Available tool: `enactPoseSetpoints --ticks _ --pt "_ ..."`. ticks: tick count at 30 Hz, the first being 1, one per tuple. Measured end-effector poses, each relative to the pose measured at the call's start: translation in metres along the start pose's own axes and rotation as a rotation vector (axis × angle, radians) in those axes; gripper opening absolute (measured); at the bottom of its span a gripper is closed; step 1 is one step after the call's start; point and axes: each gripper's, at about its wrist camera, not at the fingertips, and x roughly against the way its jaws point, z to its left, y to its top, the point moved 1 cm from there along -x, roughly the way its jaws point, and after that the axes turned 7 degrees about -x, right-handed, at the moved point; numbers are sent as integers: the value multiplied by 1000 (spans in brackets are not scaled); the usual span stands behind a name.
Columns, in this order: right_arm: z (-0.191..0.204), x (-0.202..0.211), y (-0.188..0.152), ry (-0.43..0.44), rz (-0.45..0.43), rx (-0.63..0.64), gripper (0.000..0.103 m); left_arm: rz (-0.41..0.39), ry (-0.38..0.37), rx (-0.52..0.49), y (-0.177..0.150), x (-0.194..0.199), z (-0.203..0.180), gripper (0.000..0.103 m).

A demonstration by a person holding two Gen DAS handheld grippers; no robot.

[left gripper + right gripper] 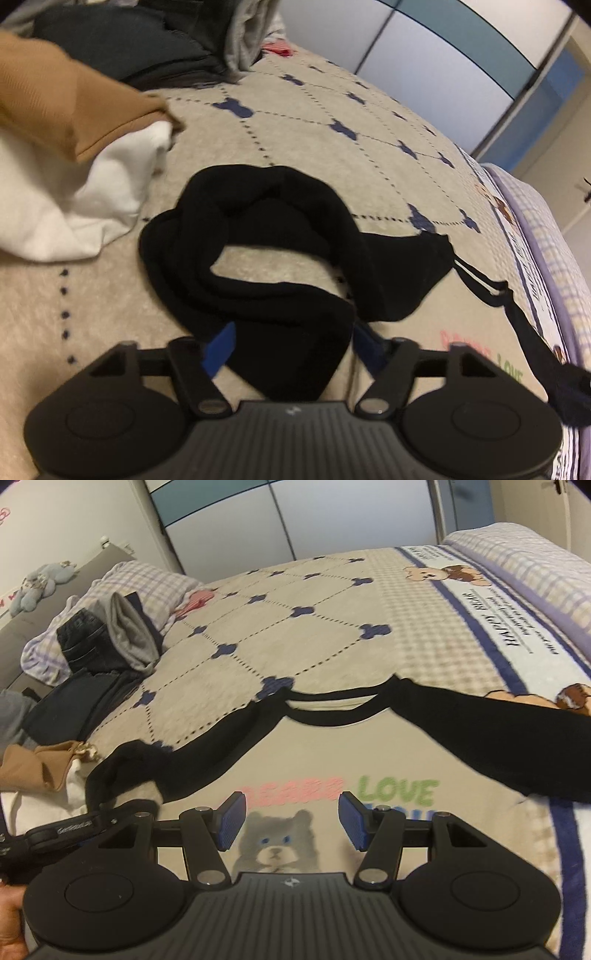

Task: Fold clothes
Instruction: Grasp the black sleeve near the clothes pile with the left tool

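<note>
A black garment [280,236] with thin straps lies bunched and twisted on the beige bed blanket [295,122]. My left gripper [291,339] sits at its near end. The black cloth fills the whole gap between the blue pads [219,347], and the jaws are shut on it. In the right wrist view the same garment [480,734] stretches across the blanket from lower left to right, joined in the middle by its straps [332,698]. My right gripper [291,812] hovers open over the printed bear [277,849], short of the garment, with nothing between its pads.
A brown garment [74,99] lies on a white one [92,199] at the left. Dark folded clothes [85,642] and a grey piece [129,631] are piled by the checked pillow [155,583]. The bed edge [535,572] runs at right. A person's hand [11,908] is at lower left.
</note>
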Motion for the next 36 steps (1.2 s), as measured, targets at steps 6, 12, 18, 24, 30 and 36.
enactPoseSetpoints --ticks 6,12,18,24,30,36 --pt "15 -9 -7 26 23 24 59 -31 -22 74 7 3 13 5" --pt "29 -17 -11 53 40 37 59 -130 -35 37 21 21 13 0" --pt "47 -27 -14 81 57 58 59 -205 -18 -28 31 37 9 0" --pt "66 -33 -16 112 68 84 59 -258 -24 -30 39 50 19 0" --pt "83 -36 -16 137 73 112 59 -308 -44 -5 47 63 32 0" --pt "98 -40 -17 162 75 132 59 -288 -24 2 48 64 37 0"
